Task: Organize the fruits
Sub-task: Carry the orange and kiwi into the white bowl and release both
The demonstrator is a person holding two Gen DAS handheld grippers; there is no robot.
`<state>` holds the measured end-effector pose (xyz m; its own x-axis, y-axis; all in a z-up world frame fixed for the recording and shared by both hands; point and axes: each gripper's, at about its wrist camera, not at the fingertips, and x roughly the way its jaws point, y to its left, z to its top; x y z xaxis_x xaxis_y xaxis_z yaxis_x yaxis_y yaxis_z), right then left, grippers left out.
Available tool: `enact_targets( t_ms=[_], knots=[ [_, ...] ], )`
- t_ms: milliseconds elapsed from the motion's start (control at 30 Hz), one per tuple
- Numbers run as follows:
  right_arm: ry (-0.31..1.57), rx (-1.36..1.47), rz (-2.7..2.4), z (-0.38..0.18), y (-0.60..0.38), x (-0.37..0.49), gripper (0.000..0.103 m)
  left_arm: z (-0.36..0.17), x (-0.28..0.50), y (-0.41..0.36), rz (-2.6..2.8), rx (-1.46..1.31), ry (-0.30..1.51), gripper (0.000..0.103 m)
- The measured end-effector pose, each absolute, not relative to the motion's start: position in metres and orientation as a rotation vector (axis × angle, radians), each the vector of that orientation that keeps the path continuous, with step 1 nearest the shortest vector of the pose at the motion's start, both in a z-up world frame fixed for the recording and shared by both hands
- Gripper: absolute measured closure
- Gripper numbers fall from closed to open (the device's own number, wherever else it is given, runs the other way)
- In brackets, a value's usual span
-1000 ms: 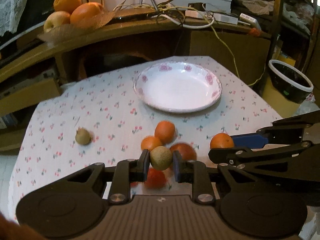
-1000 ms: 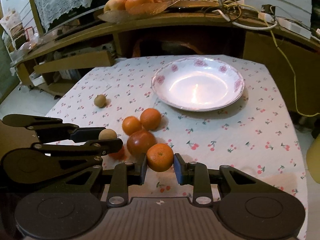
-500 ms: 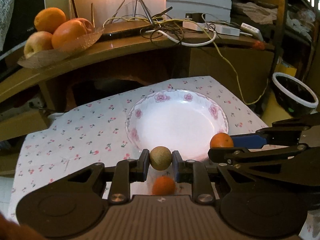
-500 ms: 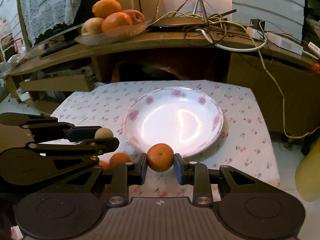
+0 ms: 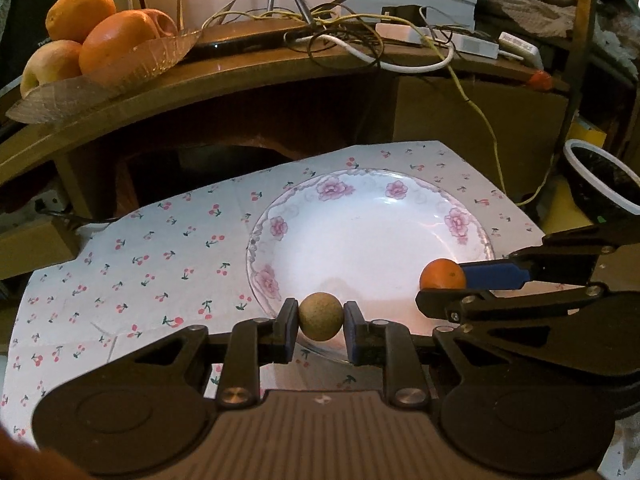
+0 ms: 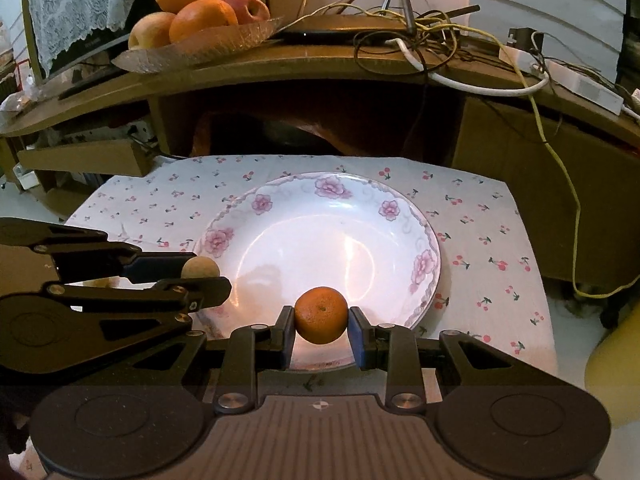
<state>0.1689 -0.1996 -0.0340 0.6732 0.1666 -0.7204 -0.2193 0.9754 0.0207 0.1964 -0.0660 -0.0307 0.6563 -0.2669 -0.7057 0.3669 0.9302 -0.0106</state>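
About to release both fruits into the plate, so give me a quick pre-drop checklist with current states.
1. Left gripper clamped on the small brown fruit: ok.
2. Right gripper clamped on the tangerine: ok.
3. Flowered plate empty, with room for both: ok.
4. Both fruits over the plate's near rim: ok.
5. Grippers apart, side by side: ok.
6. Height of fruits above the plate: cannot tell.

A lived-in home room. A cherry-print tablecloth (image 6: 480,216) covers the table. Behind, a wooden shelf (image 6: 320,68) holds a fruit dish (image 6: 192,46) and tangled cables (image 6: 420,28).
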Motion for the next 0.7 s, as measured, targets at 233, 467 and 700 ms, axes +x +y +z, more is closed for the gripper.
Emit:
enact_targets(
  t_ms=[233, 467, 700],
  knots=[
    [0.807, -0.091, 0.204, -0.038, -0.198, 0.181, 0.073, -0.036, 0.202, -0.069, -0.374, 0.145, 0.778, 0.075],
    [0.806, -0.097, 0.187, -0.039, -0.202, 0.188, 0.071, -0.039, 0.2, -0.076, -0.382, 0.172, 0.778, 0.074],
    [0.794, -0.104, 0.187, -0.037, -0.201, 0.187, 0.071, -0.034, 0.198, -0.073, -0.373, 0.166, 0.763, 0.072]
  ],
)
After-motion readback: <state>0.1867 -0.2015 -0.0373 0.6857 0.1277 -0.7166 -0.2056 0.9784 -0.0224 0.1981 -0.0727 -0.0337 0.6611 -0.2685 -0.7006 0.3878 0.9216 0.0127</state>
